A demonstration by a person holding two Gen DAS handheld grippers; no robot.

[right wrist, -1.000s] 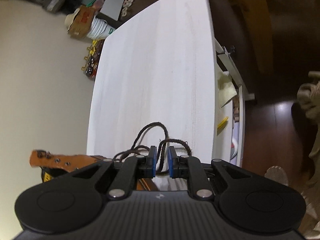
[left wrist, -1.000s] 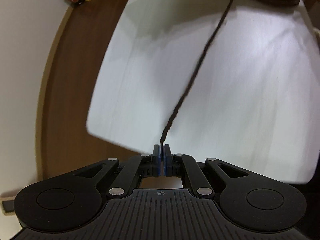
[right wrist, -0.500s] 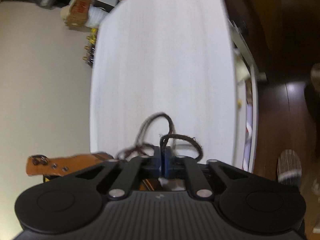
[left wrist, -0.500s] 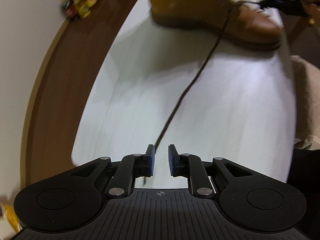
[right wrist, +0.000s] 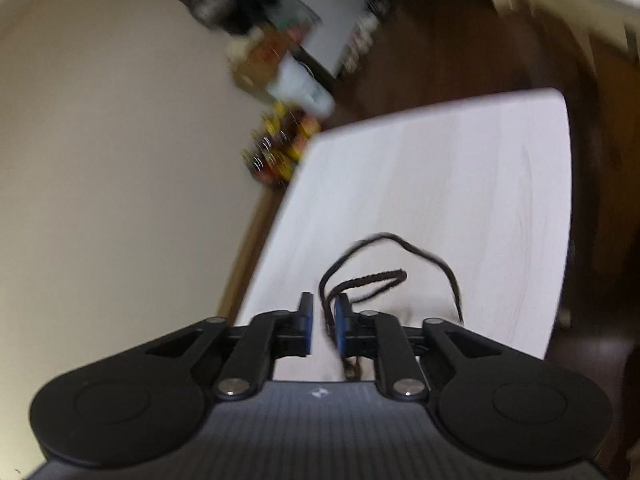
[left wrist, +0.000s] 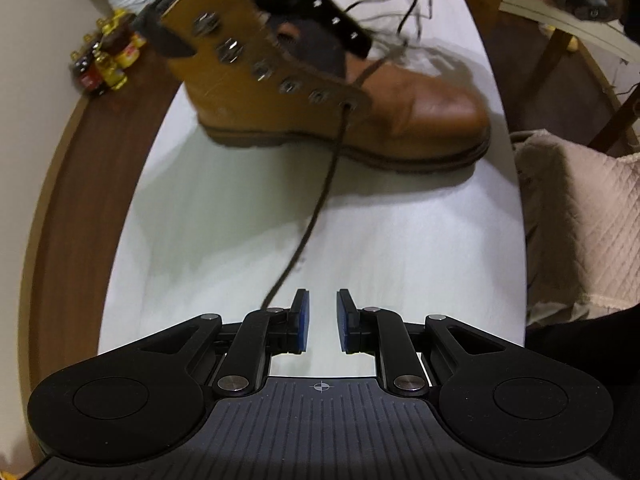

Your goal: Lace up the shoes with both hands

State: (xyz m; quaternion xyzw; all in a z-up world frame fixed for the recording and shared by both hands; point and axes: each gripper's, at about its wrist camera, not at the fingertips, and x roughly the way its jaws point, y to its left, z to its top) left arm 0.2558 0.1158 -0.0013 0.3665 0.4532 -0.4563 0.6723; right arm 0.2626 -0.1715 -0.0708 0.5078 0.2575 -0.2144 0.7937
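The brown boot [left wrist: 320, 92] stands on the white bench [left wrist: 224, 216], its toe pointing to the right in the left wrist view. It fills much more of that view than half a second ago, when only its lower part showed at the top.

A dark lace [left wrist: 316, 208] comes out of the lowest eyelet on the near side of the boot and runs down across the bench toward the left hand-held gripper [left wrist: 322, 320]. It ends just beside the left pad [left wrist: 301, 322], outside the gap. The two pads stand apart with nothing between them. One second ago they were pinched together on this lace.

On the far side of the boot, more lace hangs in blurry loops. The right hand-held gripper [right wrist: 321, 328] has its pads apart now, and a loop of lace [right wrist: 362, 282] lies loose in the gap, close to the right pad. Half a second ago these pads were pressed together on the lace. This view is blurry.

Past the boot, small bottles [left wrist: 104, 64] stand on the floor. A beige quilted cloth [left wrist: 580, 220] lies to the right of the bench.
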